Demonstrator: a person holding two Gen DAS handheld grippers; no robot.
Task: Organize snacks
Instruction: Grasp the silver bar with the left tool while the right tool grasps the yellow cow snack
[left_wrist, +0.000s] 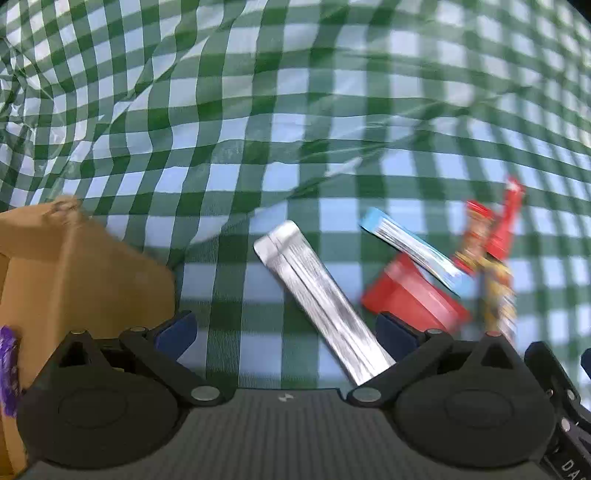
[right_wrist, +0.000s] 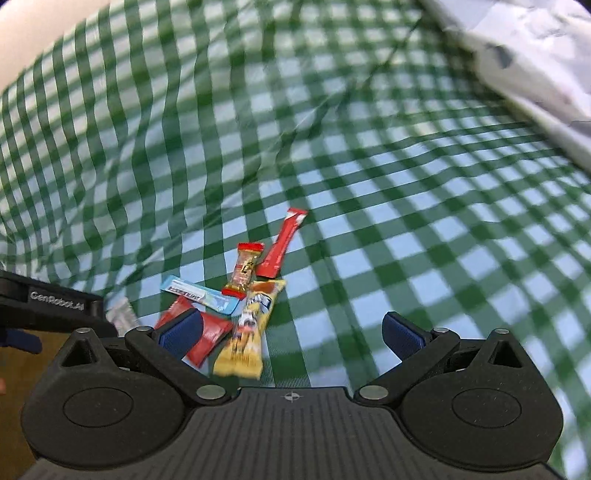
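My left gripper (left_wrist: 286, 330) is open and empty over the checked cloth. A silver snack bar (left_wrist: 321, 295) lies between its fingers, nearer the right one. Right of it lie a red packet (left_wrist: 410, 299), a blue and white bar (left_wrist: 413, 251) and blurred red and yellow wrappers (left_wrist: 495, 258). My right gripper (right_wrist: 291, 334) is open and empty. In front of it to the left lie a yellow packet (right_wrist: 247, 332), a red packet (right_wrist: 207, 338), a blue bar (right_wrist: 201, 294), a small red and gold bar (right_wrist: 243, 269) and a long red stick (right_wrist: 282, 243).
A brown cardboard box (left_wrist: 74, 280) stands at the left in the left wrist view, with a purple wrapper (left_wrist: 9, 369) at its edge. The other gripper's black body (right_wrist: 48, 306) shows at the left of the right wrist view. A white crumpled sheet (right_wrist: 535, 55) lies at the far right.
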